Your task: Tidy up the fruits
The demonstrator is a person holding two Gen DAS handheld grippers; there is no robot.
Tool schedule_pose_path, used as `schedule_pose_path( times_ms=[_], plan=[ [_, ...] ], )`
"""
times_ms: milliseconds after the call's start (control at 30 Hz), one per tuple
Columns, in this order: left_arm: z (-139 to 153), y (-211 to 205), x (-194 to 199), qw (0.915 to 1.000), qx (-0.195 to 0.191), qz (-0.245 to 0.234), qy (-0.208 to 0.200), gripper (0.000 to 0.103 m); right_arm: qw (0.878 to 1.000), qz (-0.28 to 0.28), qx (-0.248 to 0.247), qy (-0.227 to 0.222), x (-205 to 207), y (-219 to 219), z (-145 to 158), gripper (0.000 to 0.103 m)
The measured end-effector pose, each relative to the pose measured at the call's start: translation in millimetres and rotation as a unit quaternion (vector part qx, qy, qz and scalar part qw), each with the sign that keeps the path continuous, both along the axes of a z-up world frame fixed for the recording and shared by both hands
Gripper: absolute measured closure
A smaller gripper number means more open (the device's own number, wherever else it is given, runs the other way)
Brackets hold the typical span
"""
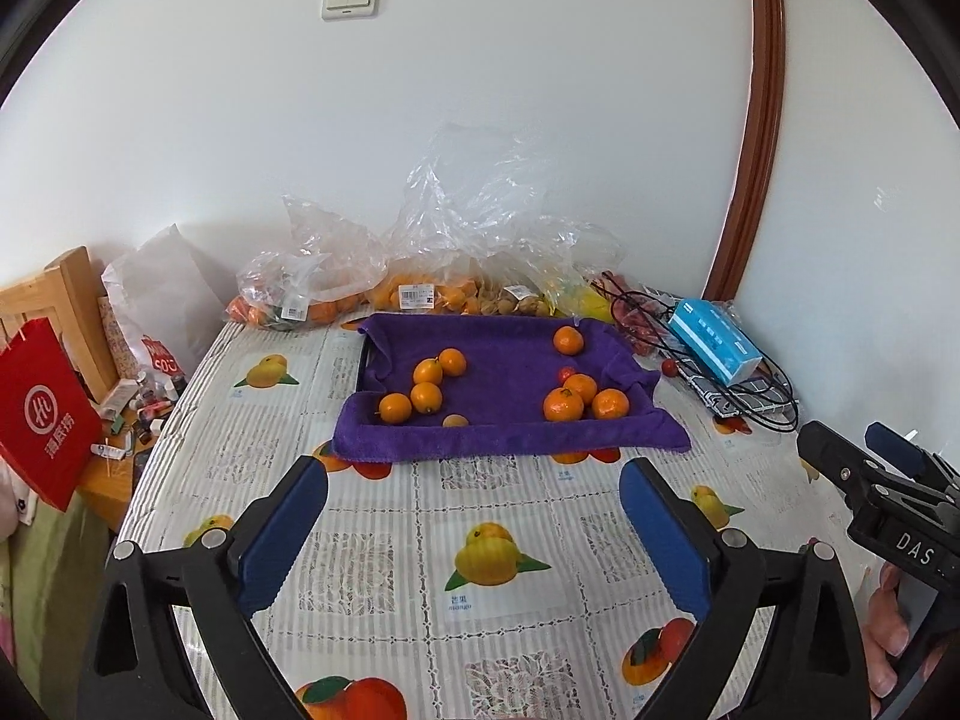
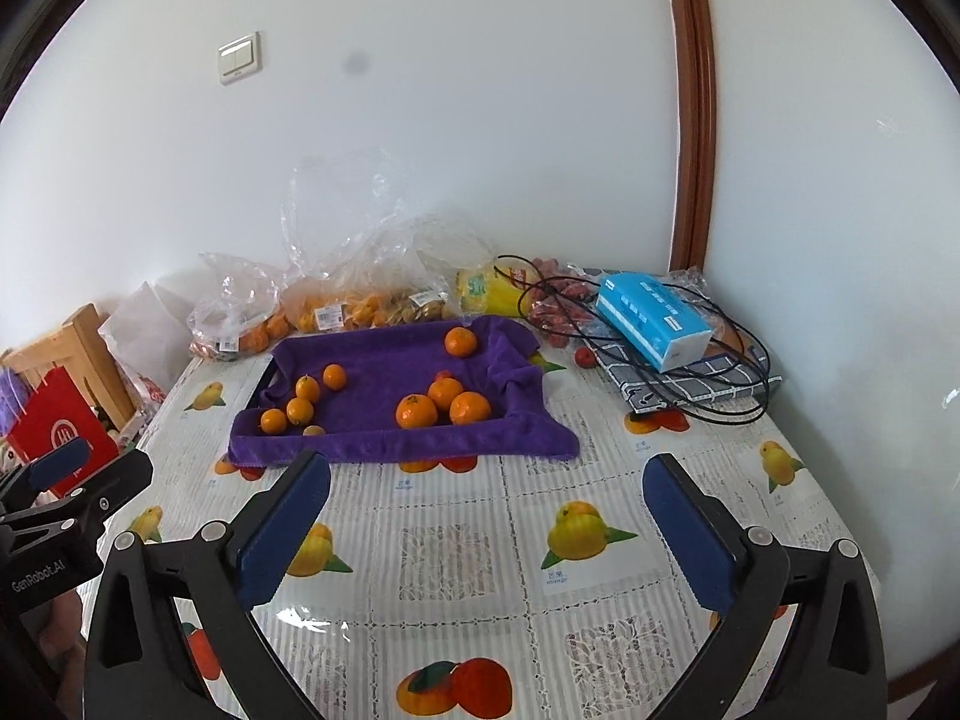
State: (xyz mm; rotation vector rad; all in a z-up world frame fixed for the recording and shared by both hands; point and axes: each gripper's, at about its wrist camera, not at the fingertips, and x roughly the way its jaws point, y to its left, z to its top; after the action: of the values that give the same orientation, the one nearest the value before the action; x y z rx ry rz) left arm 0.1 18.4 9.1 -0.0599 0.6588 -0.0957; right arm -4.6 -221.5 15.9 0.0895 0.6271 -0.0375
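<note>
A purple towel-lined tray [image 1: 510,426] [image 2: 384,444] sits mid-table. On its left lie several small oval kumquats [image 1: 427,396] [image 2: 300,409] and a tiny pale fruit [image 1: 455,421]. On its right lie three tangerines [image 1: 564,403] [image 2: 416,411] with a small red fruit [image 1: 566,373] behind, and one more tangerine [image 1: 567,340] [image 2: 461,341] at the far right corner. My left gripper [image 1: 474,492] is open and empty, above the tablecloth short of the tray. My right gripper [image 2: 486,489] is open and empty, also short of the tray; it shows in the left wrist view [image 1: 864,456].
Clear plastic bags of fruit [image 1: 420,282] [image 2: 336,300] line the wall behind the tray. A blue tissue box [image 1: 714,339] [image 2: 654,318], black cables [image 2: 708,372] and a red fruit [image 2: 583,356] lie to the right. A red paper bag [image 1: 42,414] and wooden chair [image 1: 66,300] stand left.
</note>
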Motion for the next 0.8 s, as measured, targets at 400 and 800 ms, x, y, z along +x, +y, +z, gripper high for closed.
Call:
schedule_pose_path(
  times_ms=[400,800],
  plan=[
    [-1.4,3.0,-7.8,0.9999,0.004,0.01,-0.001,0.004,1.0,0.001,0.003,-0.002,-6.3,2.5,-4.3,0.0],
    [0.0,2.7,-9.6,1.0,-0.002,0.008,0.002,0.004,1.0,-0.002,-0.001,-0.002,-9.3,0.7,-2.4,0.0]
  ],
)
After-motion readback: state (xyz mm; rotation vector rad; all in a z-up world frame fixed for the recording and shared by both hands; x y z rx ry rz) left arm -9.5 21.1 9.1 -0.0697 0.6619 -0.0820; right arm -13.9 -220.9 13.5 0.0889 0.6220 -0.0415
